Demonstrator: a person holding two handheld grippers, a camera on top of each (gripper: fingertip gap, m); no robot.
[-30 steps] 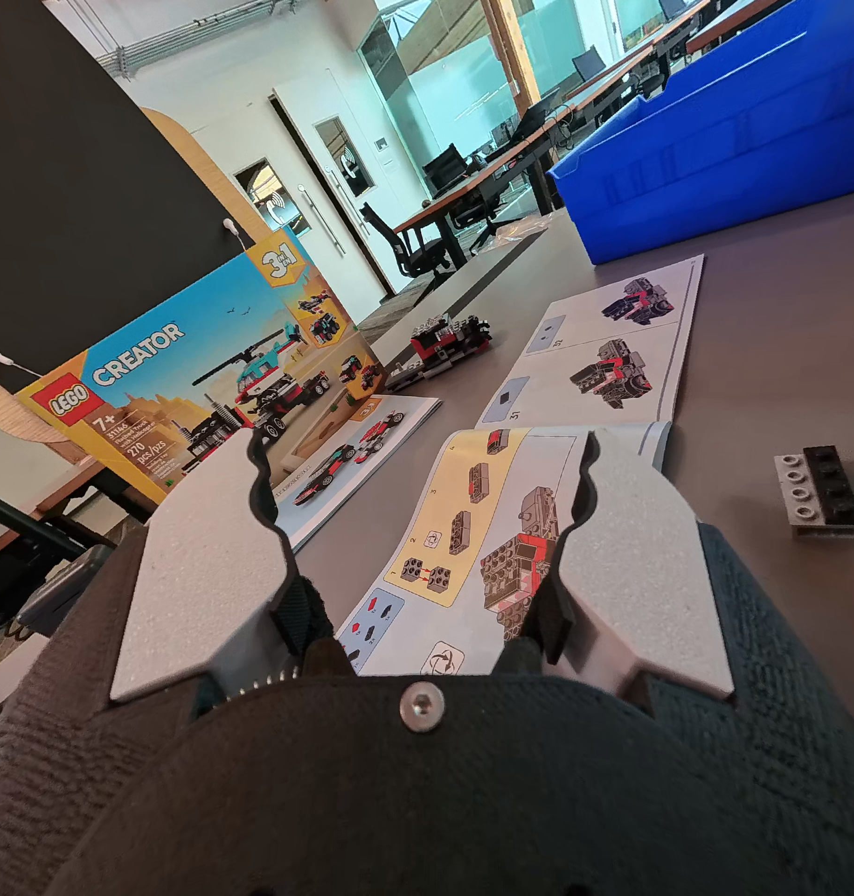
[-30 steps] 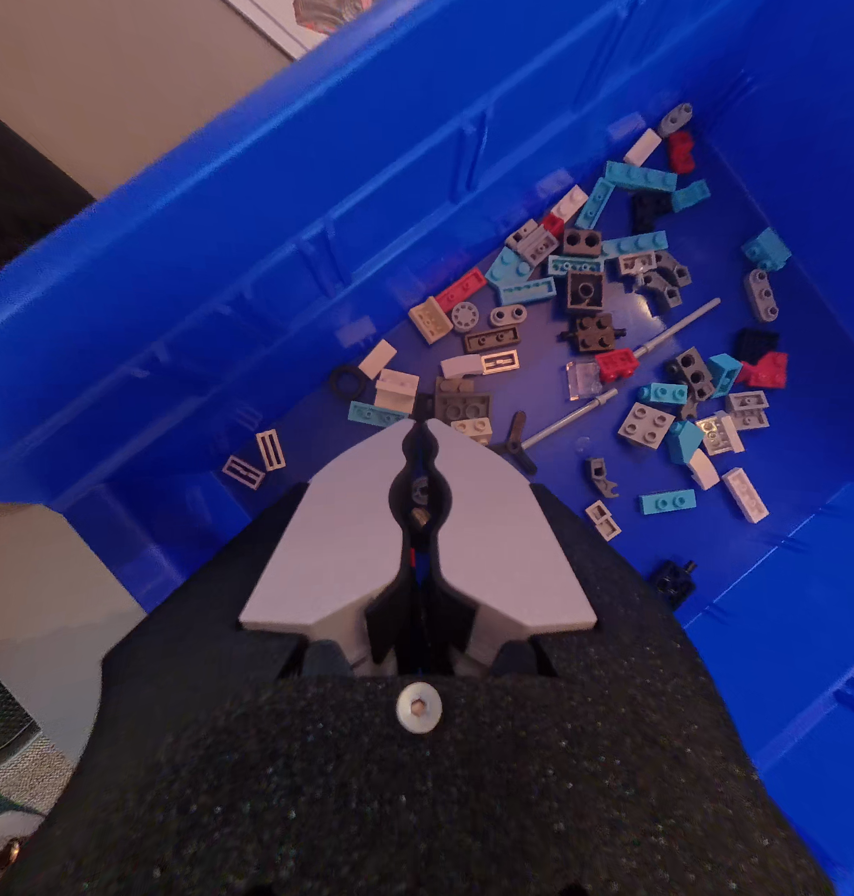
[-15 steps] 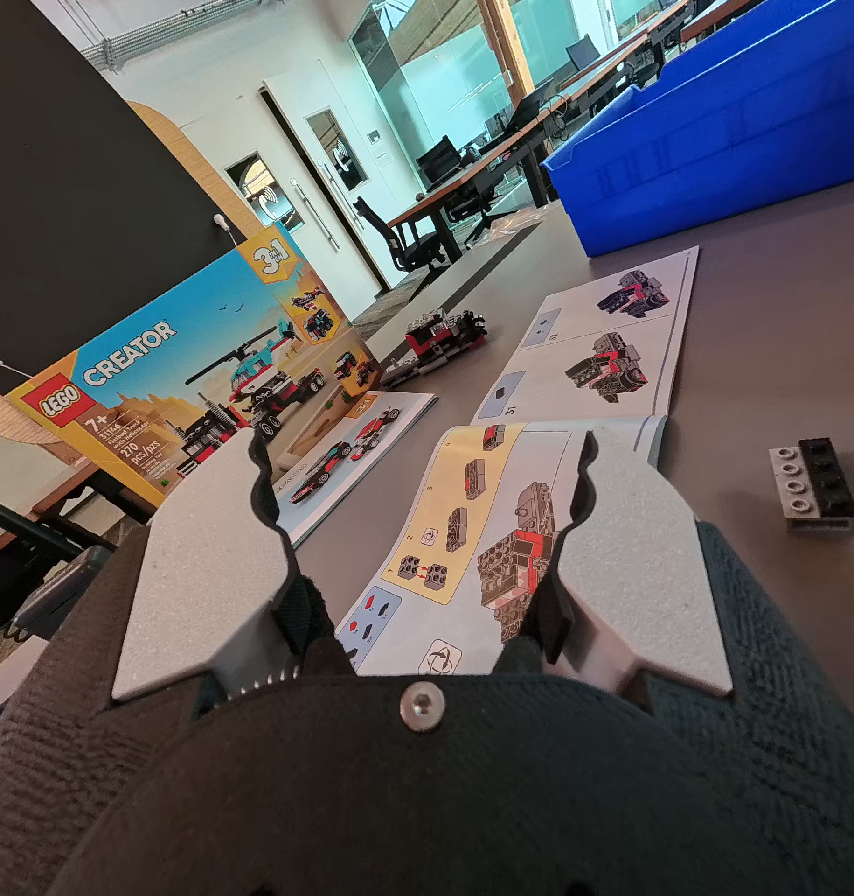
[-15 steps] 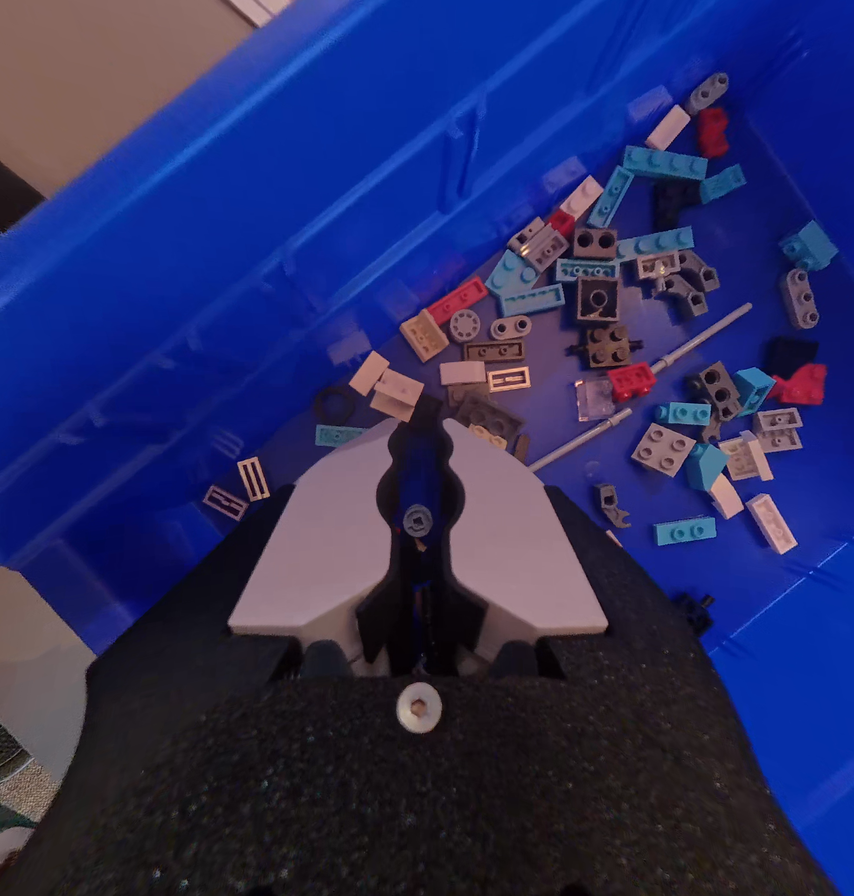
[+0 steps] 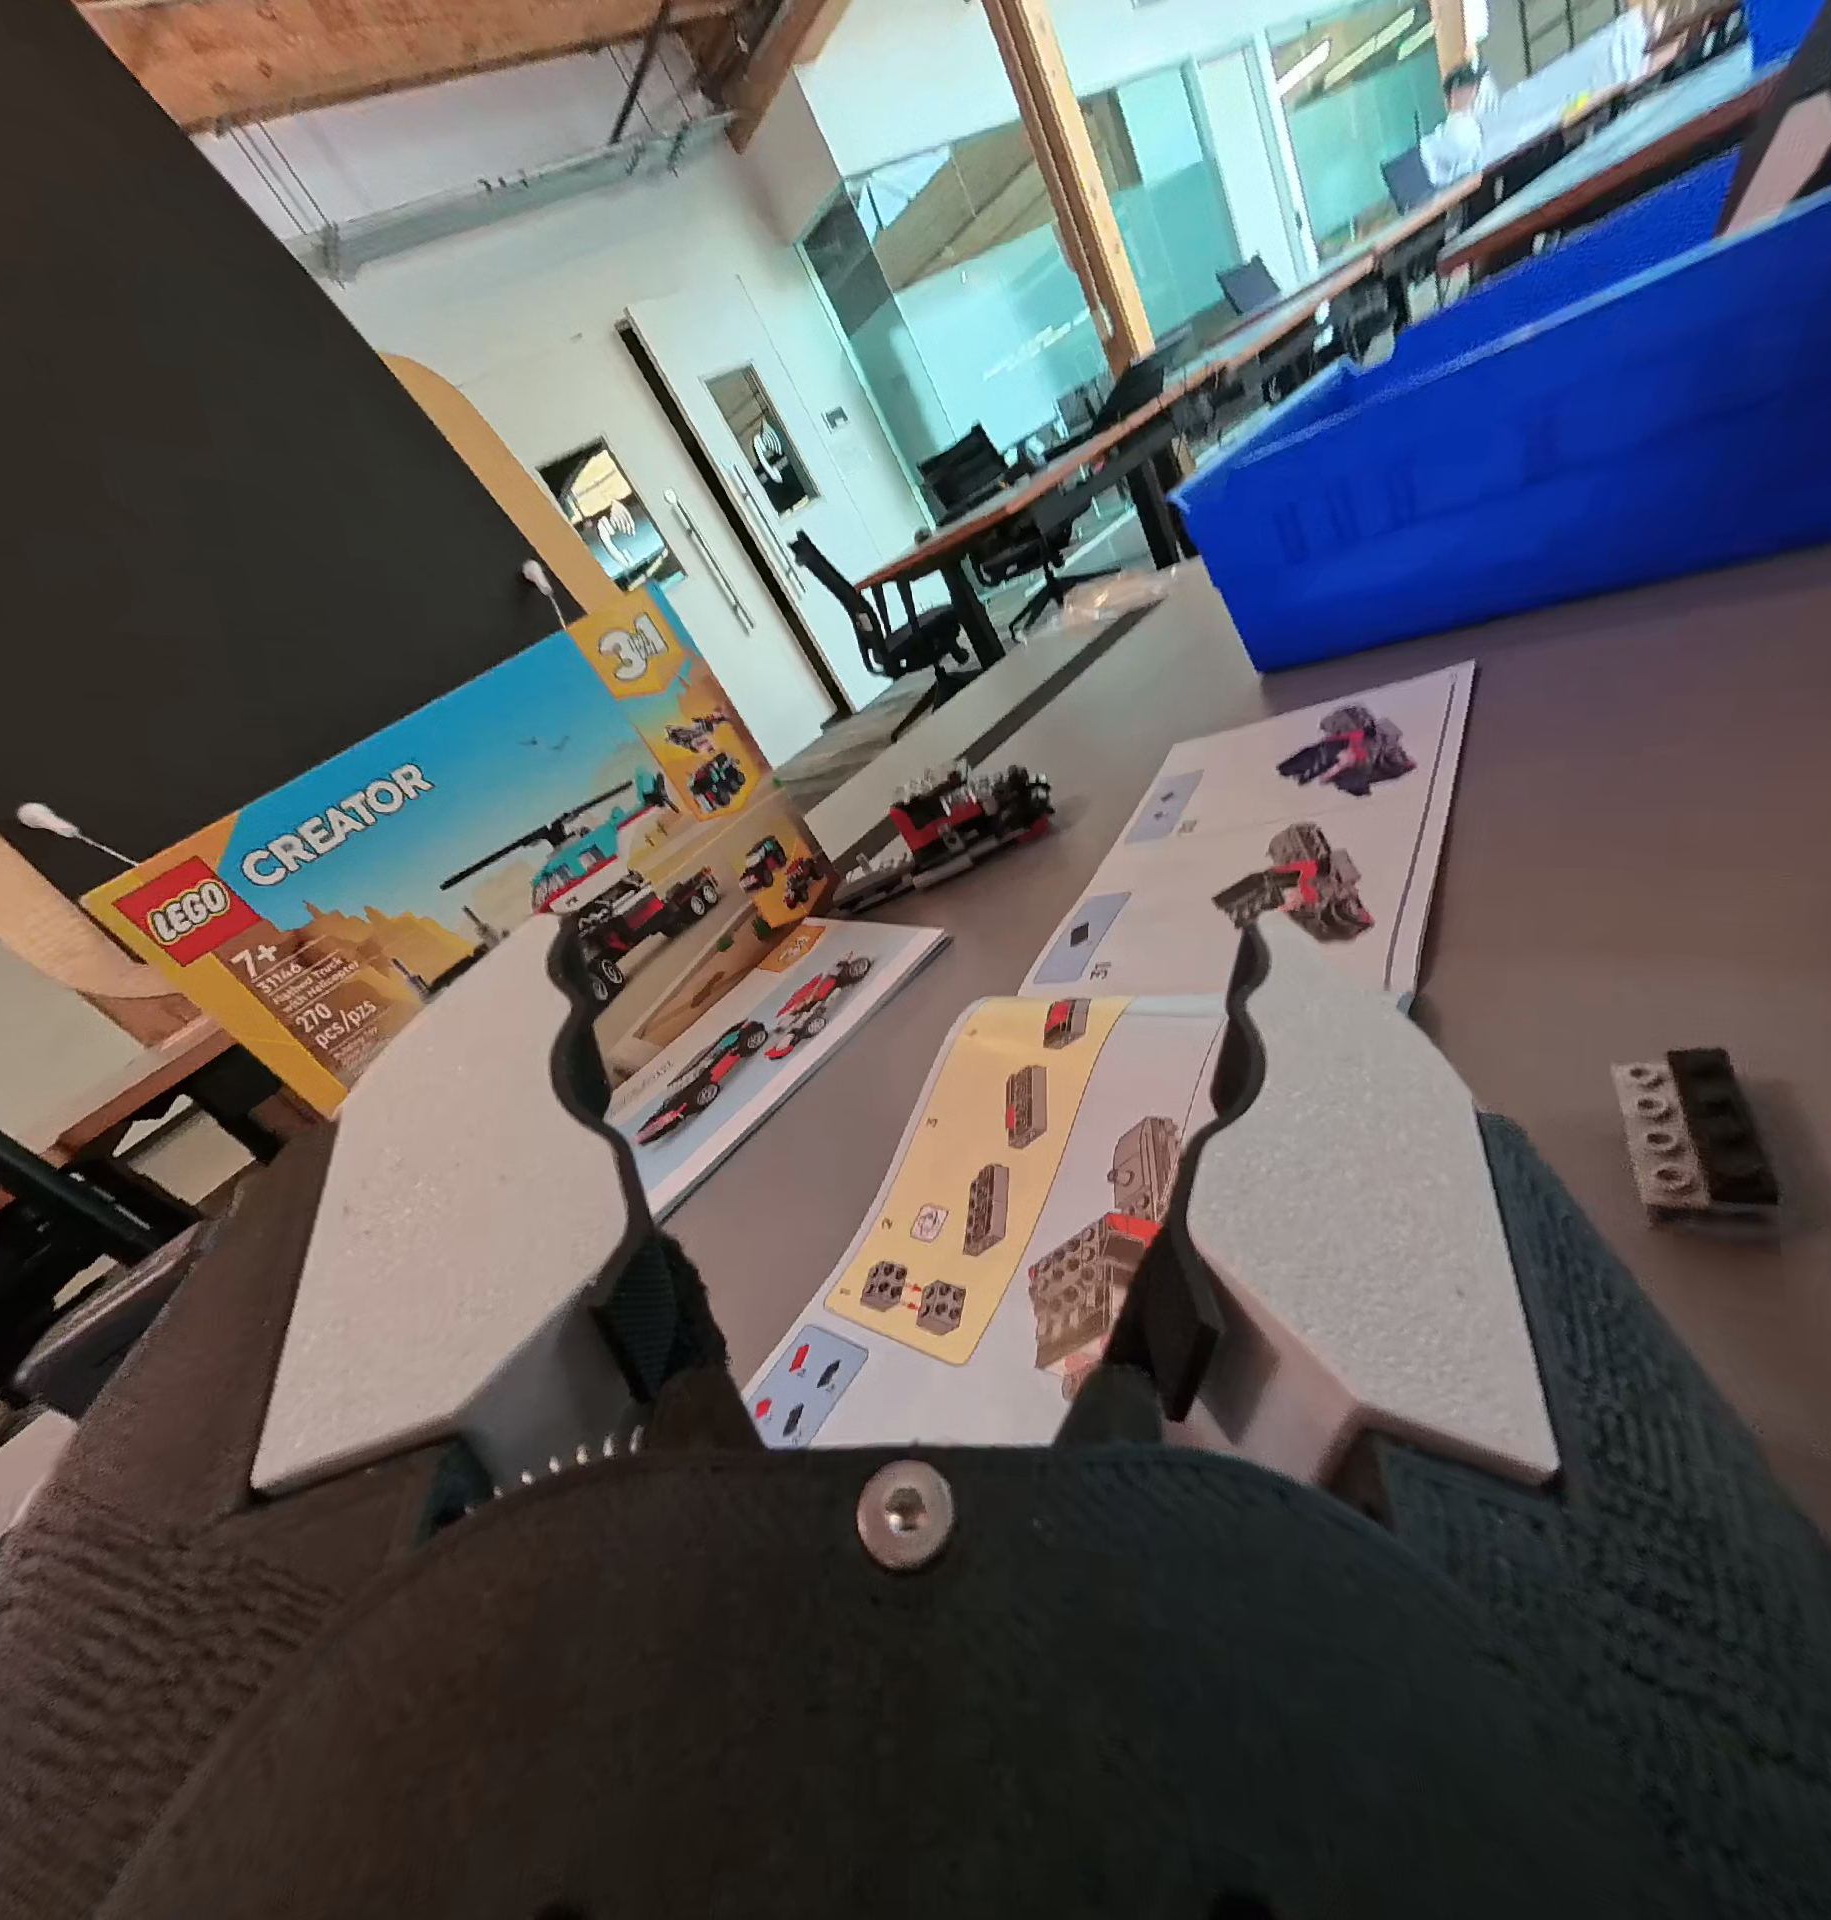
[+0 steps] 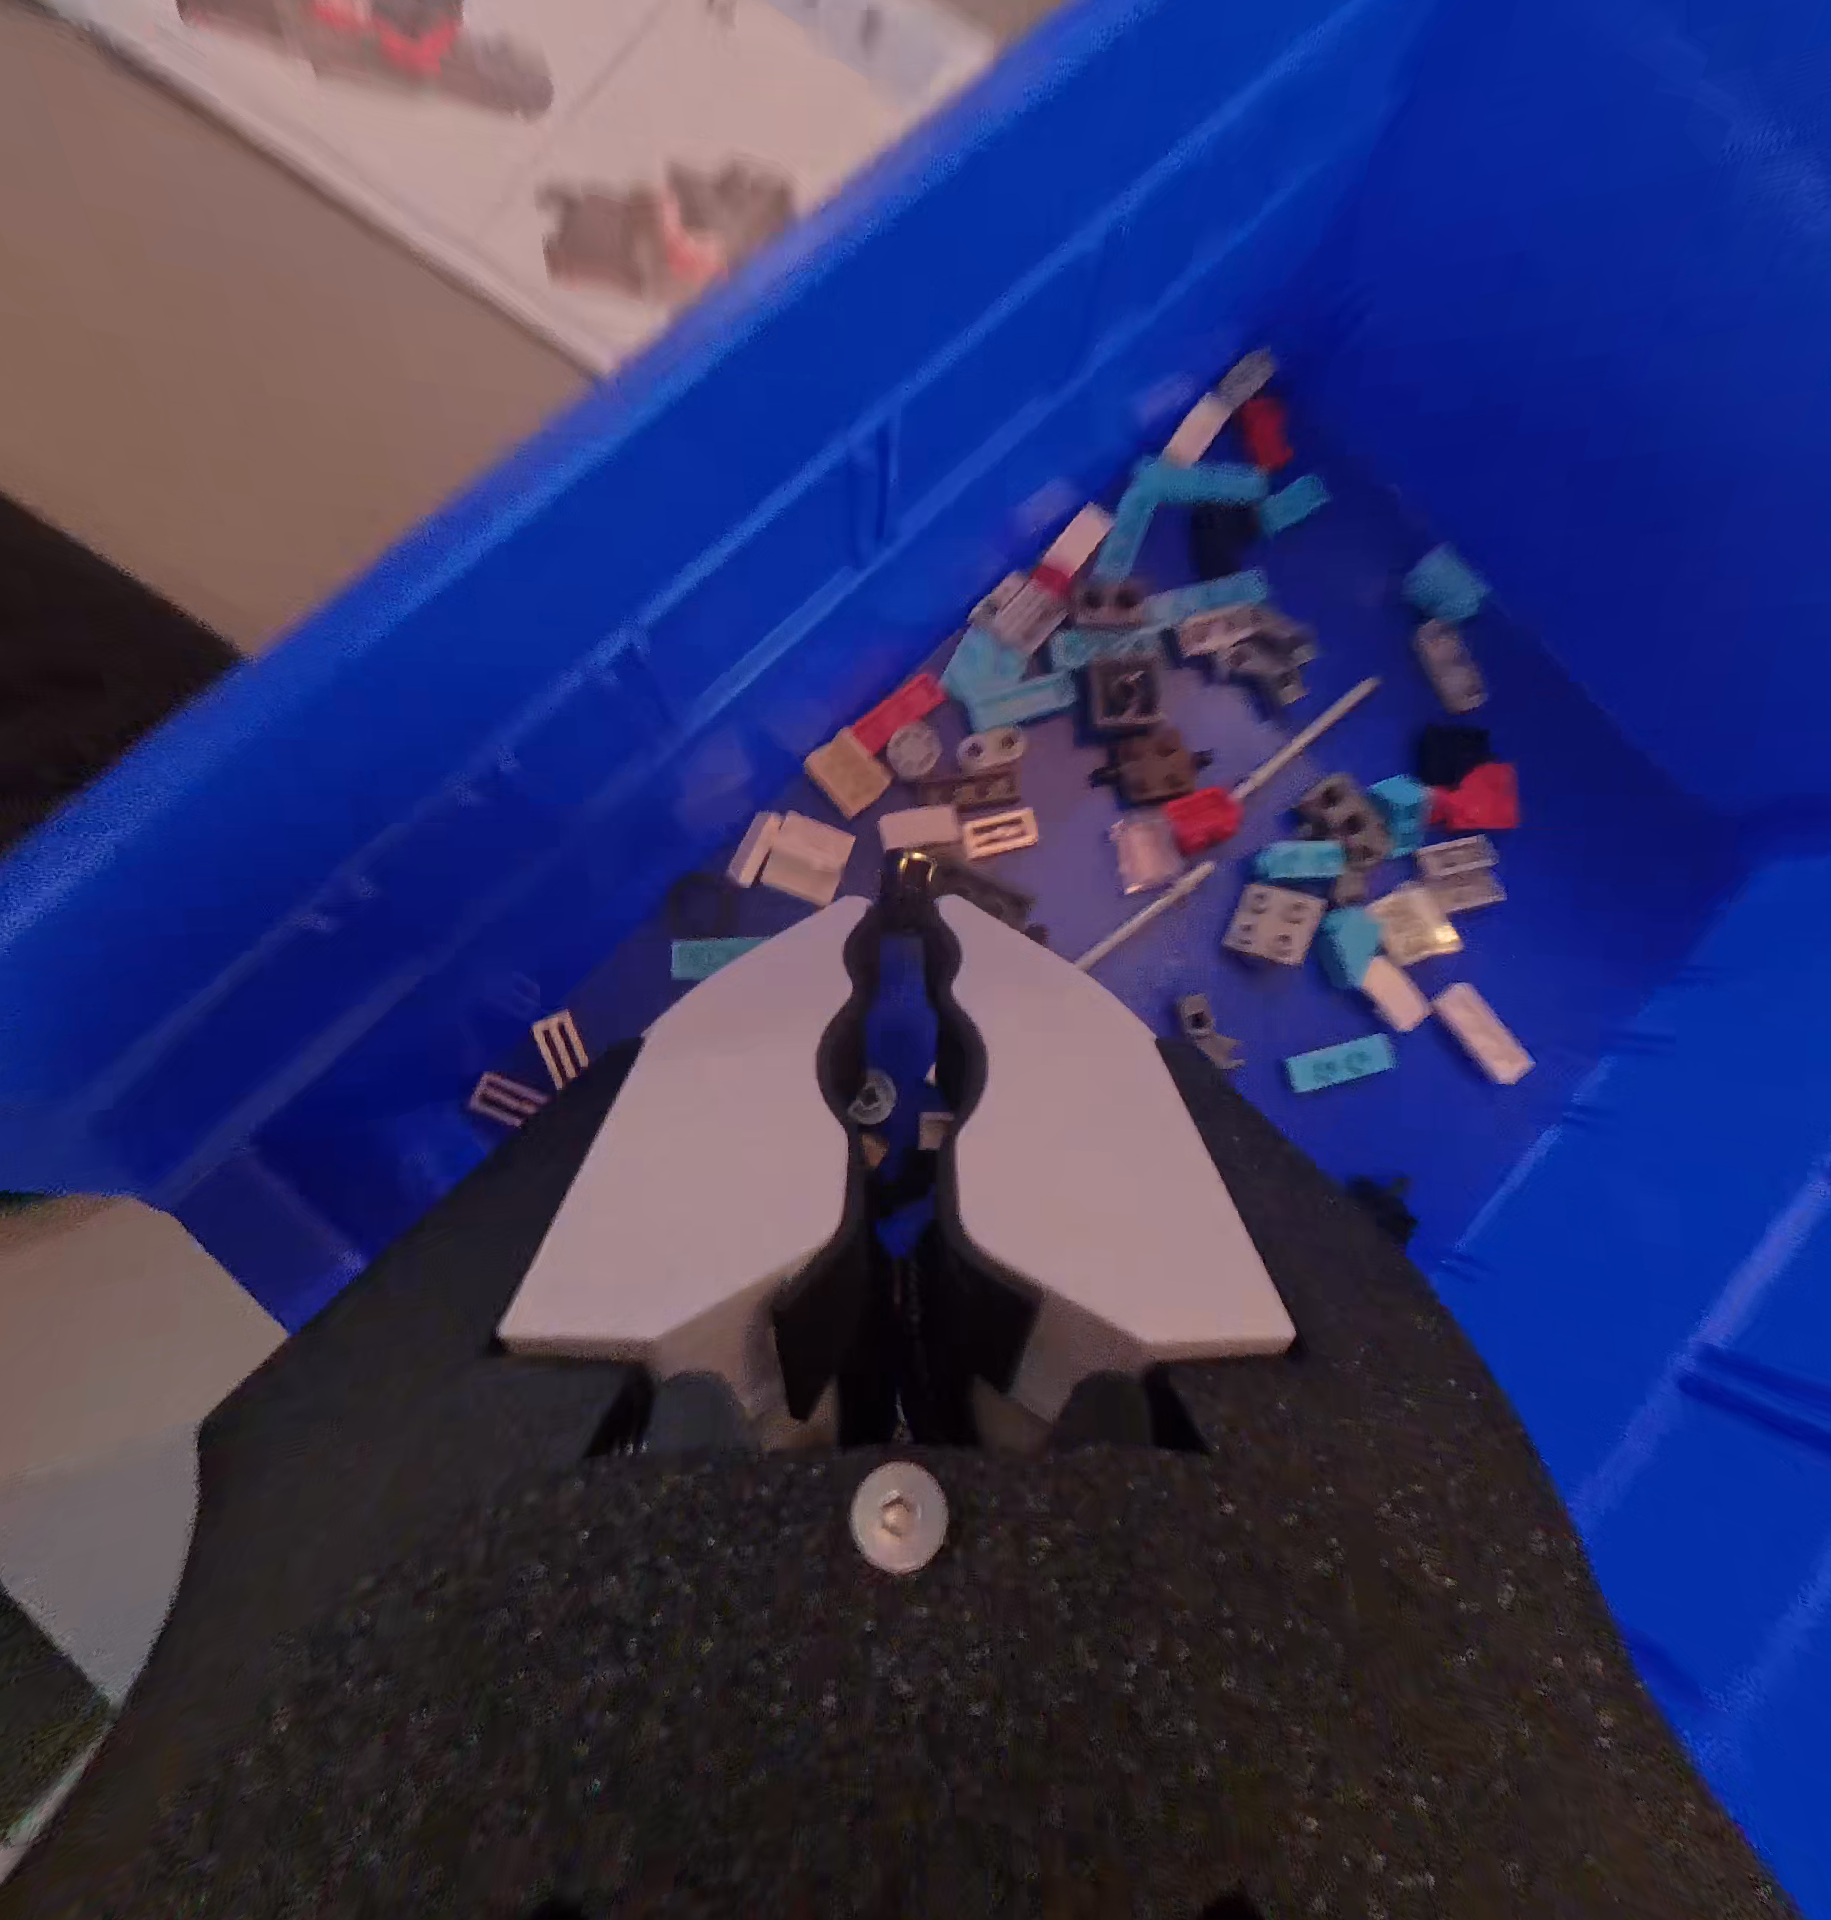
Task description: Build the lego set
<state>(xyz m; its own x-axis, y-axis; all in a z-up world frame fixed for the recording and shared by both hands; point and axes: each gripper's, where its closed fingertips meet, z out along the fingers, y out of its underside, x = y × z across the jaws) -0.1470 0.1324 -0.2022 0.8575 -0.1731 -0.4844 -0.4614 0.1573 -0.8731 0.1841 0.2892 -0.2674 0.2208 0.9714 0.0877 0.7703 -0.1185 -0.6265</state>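
My left gripper (image 5: 906, 940) is open and empty, low over the open instruction booklet (image 5: 978, 1174) on the grey table. A small black and grey brick assembly (image 5: 1700, 1138) lies on the table to its right. A partly built black and red truck (image 5: 968, 826) stands farther back. My right gripper (image 6: 906, 902) is inside the blue bin (image 6: 578, 644), above the loose bricks (image 6: 1129, 707). Its jaws are nearly together, pinching a small dark piece (image 6: 909, 878) at the tips. The view is blurred, so the piece's shape is unclear.
The set's box (image 5: 443, 883) stands at the back left, with a second booklet (image 5: 786, 1029) lying in front of it. The blue bin (image 5: 1565, 488) sits at the back right of the table. A thin grey rod (image 6: 1295, 743) lies among the bricks. The booklet's pages (image 6: 537, 177) show beyond the bin wall. There is about 40 cm between the tips of the two grippers. To the thin grey rod (image 6: 1295, 743): right tips about 10 cm, left tips about 40 cm.
My right gripper opened slightly, then closed on a small dark piece and pulled up and back from the bin floor. My left gripper stayed open, shifting only slightly.
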